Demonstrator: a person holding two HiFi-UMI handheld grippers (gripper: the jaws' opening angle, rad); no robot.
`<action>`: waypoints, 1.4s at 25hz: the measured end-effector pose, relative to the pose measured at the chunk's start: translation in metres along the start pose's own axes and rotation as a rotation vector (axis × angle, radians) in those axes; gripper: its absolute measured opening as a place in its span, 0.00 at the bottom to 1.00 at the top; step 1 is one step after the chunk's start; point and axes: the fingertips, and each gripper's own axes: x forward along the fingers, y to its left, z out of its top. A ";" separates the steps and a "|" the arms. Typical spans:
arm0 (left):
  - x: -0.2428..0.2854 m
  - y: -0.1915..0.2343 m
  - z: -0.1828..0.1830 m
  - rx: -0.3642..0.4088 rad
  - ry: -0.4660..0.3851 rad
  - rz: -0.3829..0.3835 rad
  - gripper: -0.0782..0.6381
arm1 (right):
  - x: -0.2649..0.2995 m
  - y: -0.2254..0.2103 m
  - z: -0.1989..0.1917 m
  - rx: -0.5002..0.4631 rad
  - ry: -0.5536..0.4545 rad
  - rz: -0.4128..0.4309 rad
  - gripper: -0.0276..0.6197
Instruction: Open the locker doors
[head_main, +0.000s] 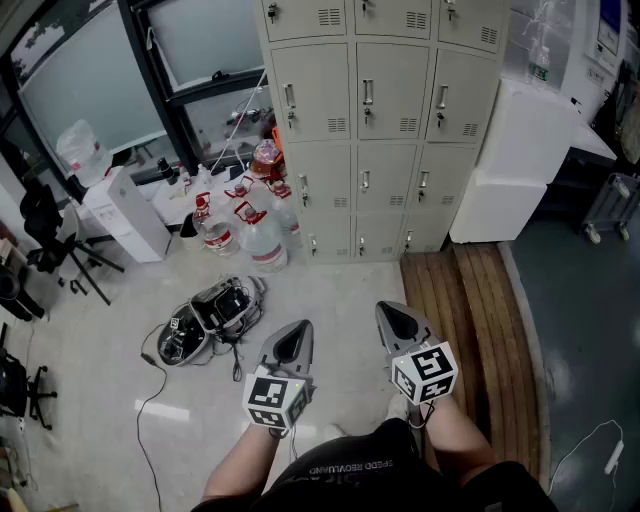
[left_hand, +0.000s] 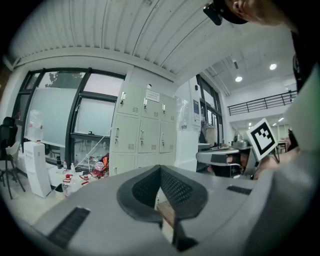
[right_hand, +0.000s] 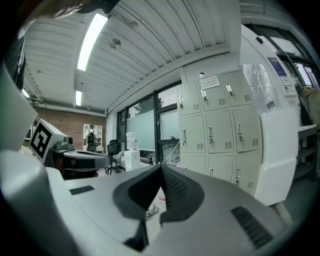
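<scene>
Straight ahead across open floor, the lockers stand well apart from me, every door shut. Water jugs crowd their left foot and white boxes hug the right. The left hand-held gripper and right hand-held gripper are both pinched closed and empty. An open case on the floor holds dark gear.

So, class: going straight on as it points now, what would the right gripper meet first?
Probably the lockers, near their lowest doors; the floor before the right gripper looks free, water bottles just left of that line.
</scene>
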 end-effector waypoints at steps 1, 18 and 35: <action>-0.001 0.000 0.000 0.001 -0.001 -0.001 0.11 | 0.000 0.001 -0.001 0.000 0.000 0.000 0.04; -0.012 0.011 0.006 -0.009 -0.031 0.009 0.11 | 0.004 0.019 0.009 0.015 -0.025 0.036 0.04; -0.008 0.042 0.024 0.023 -0.055 -0.003 0.11 | 0.034 0.022 0.029 0.001 -0.049 0.002 0.04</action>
